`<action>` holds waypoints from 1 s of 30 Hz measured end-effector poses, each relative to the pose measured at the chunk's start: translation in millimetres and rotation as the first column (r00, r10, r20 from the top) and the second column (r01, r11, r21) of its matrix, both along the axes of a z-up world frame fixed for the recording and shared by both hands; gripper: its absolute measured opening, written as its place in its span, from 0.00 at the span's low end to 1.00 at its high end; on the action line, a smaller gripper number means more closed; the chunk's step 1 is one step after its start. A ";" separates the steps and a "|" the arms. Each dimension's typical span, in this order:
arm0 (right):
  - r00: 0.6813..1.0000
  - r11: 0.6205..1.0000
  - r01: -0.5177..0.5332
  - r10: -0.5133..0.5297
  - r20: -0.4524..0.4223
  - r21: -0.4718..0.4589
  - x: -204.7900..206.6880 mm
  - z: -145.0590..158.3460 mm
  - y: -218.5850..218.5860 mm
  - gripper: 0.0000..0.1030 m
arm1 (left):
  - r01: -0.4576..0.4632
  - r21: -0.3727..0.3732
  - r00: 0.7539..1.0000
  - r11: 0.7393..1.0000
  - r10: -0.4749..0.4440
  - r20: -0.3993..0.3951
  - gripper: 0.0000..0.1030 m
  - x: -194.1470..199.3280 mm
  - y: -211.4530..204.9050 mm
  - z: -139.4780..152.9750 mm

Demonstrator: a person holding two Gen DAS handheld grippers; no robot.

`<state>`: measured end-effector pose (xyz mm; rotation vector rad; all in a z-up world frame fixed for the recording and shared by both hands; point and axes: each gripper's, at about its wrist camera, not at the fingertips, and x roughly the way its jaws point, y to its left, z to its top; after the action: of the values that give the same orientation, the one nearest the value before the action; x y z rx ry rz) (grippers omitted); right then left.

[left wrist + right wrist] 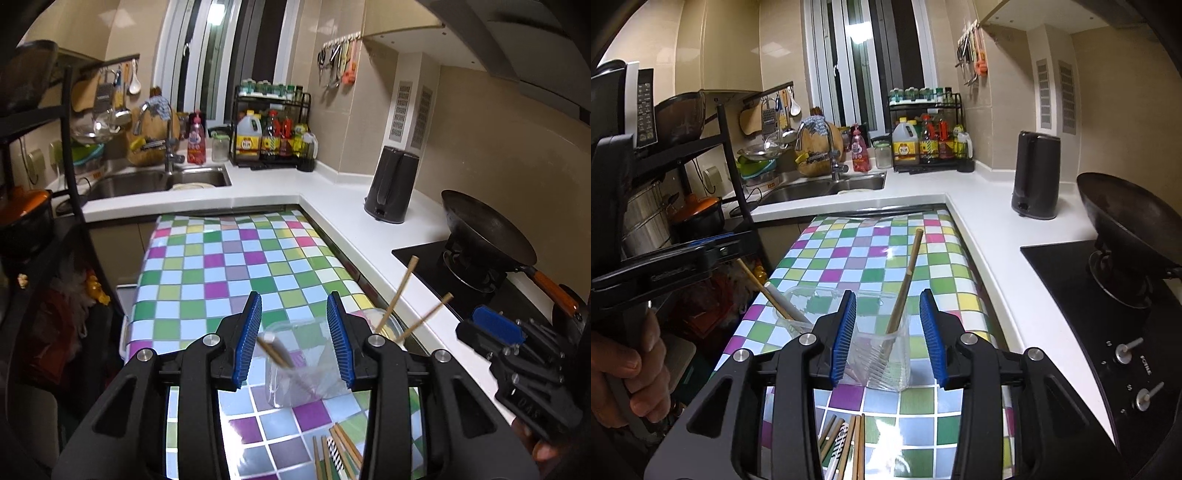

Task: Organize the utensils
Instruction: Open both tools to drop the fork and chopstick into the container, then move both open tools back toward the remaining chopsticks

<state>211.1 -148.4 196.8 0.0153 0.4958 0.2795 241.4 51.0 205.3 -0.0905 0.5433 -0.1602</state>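
Both views show a table under a checkered cloth (229,273). My left gripper (294,299) is open around a clear plastic cup (295,373); a blurred chopstick (275,350) slants into the cup between the pads, untouched by them. Further right, a second clear cup (388,325) holds two wooden chopsticks (400,291), with my right gripper (495,328) beside it. In the right wrist view, my right gripper (888,295) is open around that cup (882,354), where a chopstick (905,284) leans. The left cup (798,310) stands under my left gripper (701,251). Loose chopsticks (846,443) lie near the front.
A white counter (351,206) wraps the table on the far side and the right. It bears a dark kettle (391,184), a wok (487,229) on the gas hob, a sink (155,181) and a condiment rack (273,129). A black shelf rack (701,184) stands at the left.
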 end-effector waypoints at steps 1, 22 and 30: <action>1.000 1.000 0.000 0.000 0.008 0.002 -7.7 0.4 -2.9 0.36 | -0.001 0.002 1.000 1.000 0.001 0.008 0.35 -11.2 0.0 -1.3; 0.999 1.000 0.011 -0.012 0.036 0.014 -165.1 -137.2 -25.7 0.15 | -0.063 0.087 0.998 0.994 0.062 0.017 0.16 -186.8 -36.2 -155.7; 1.000 1.000 0.008 -0.008 -0.021 -0.006 -178.1 -175.0 -30.3 0.15 | -0.060 0.064 0.998 0.996 0.061 -0.015 0.16 -210.9 -39.6 -172.3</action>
<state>33.0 -178.7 21.8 0.0147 0.5174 0.2706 30.5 11.4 33.1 -0.0468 0.5612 -0.0834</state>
